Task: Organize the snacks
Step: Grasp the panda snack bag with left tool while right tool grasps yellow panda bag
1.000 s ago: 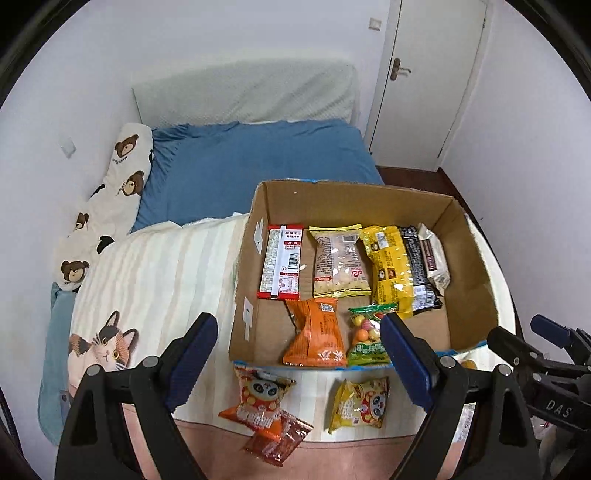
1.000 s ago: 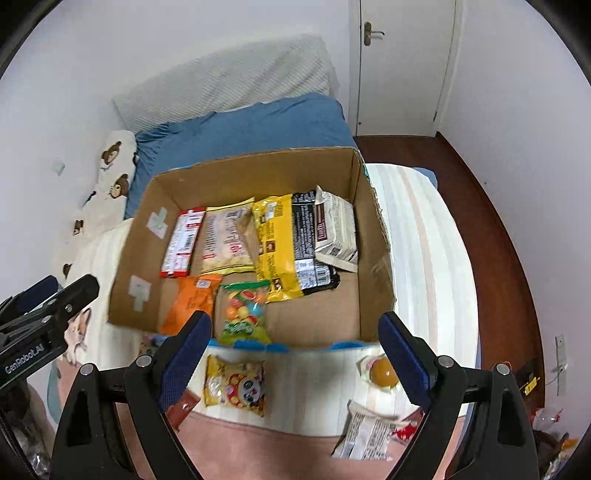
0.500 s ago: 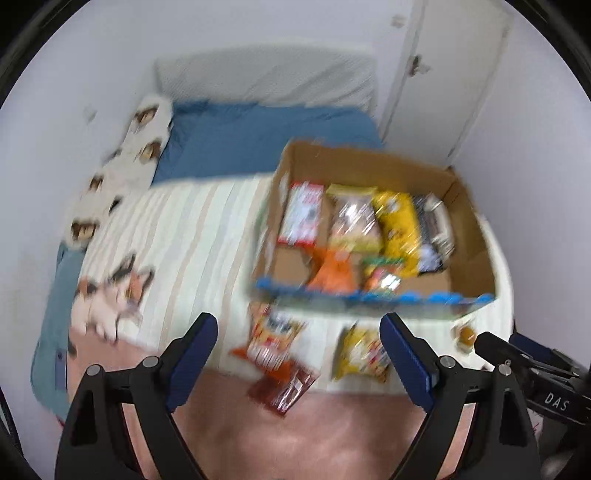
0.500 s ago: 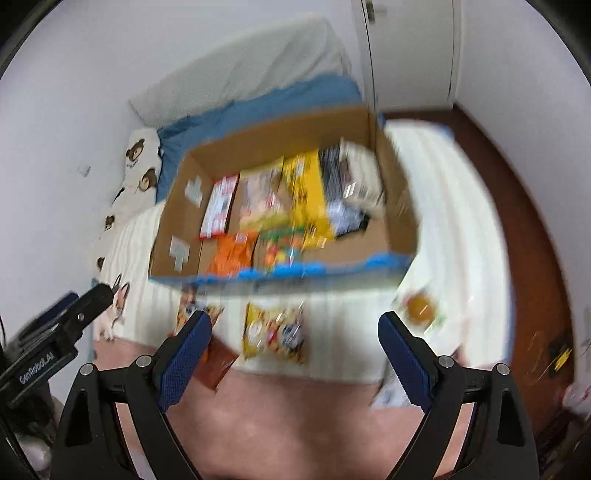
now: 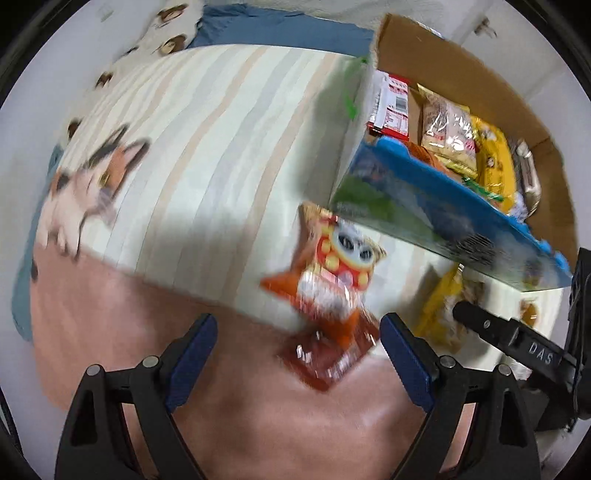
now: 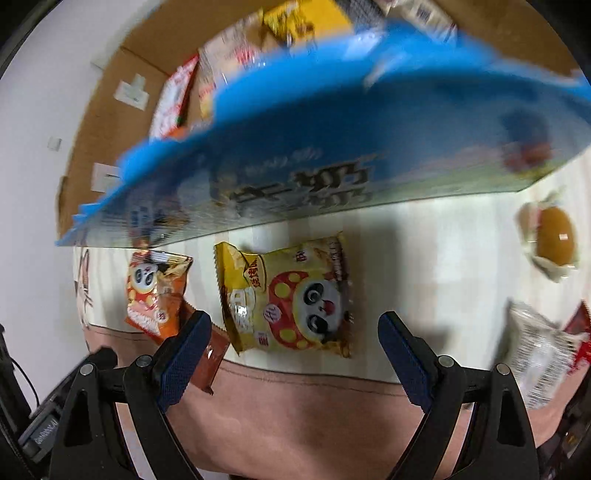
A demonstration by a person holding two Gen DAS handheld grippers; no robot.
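Note:
An orange panda snack bag (image 5: 332, 273) lies on the striped blanket, overlapping a dark red packet (image 5: 328, 362). My left gripper (image 5: 298, 341) hangs open just above them, pointing steeply down. A yellow panda snack bag (image 6: 288, 299) lies in front of the cardboard box (image 6: 332, 147). My right gripper (image 6: 294, 339) is open close over the yellow bag, not touching it. The orange bag (image 6: 157, 291) shows at its left. The box (image 5: 461, 206) holds several packets in a row. The right gripper's finger (image 5: 509, 336) shows at the left wrist view's right edge.
An orange jelly cup (image 6: 554, 240) and a white wrapped snack (image 6: 539, 354) lie to the right on the striped blanket (image 5: 184, 166). A pink band (image 6: 314, 413) runs along the blanket's near edge. A cat print (image 5: 88, 184) is at left. A blue sheet (image 5: 280, 29) lies beyond.
Both grippers have dropped steeply toward the bed and tilted down. The box has slid to the top of both views, and the loose snack bags now fill the middle. Both stay open.

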